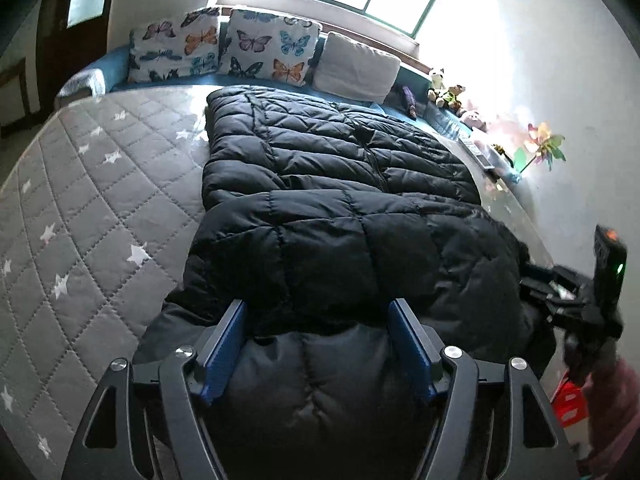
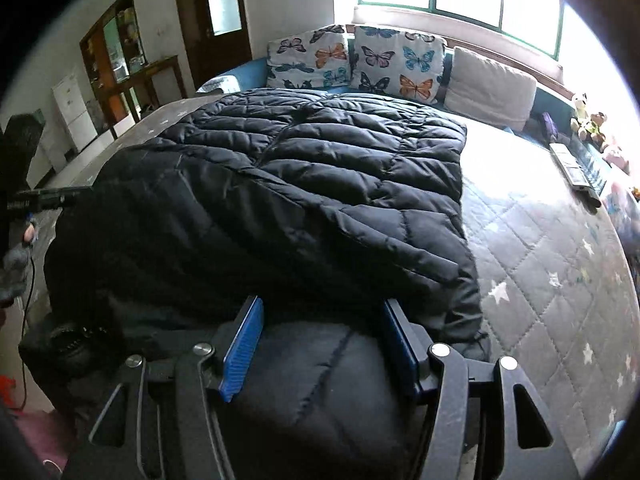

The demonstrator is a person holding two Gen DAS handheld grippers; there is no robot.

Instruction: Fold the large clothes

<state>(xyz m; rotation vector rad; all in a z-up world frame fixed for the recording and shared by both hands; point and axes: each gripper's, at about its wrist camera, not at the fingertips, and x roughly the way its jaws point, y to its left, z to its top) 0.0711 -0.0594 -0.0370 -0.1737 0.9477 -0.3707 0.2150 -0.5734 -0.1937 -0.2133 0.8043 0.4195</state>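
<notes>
A black quilted down jacket (image 1: 340, 184) (image 2: 300, 184) lies spread on the bed, and its near part is folded over into a thicker band. My left gripper (image 1: 316, 308) hangs over the jacket's near edge, blue pads apart, puffy fabric lying between and below them without being pinched. My right gripper (image 2: 320, 304) stands the same way over the near edge further right, pads apart around a bulge of fabric. Each view catches the other gripper: the right gripper (image 1: 568, 292) at the jacket's right side and the left gripper (image 2: 48, 200) at its left side.
The grey quilted mattress (image 1: 92, 200) (image 2: 540, 260) with white stars shows bare on both sides of the jacket. Butterfly pillows (image 1: 224, 46) and a grey pillow (image 1: 356, 66) line the headboard. Plush toys (image 1: 448, 94), a pinwheel (image 1: 540, 148) and a remote (image 2: 568, 168) sit along the right wall.
</notes>
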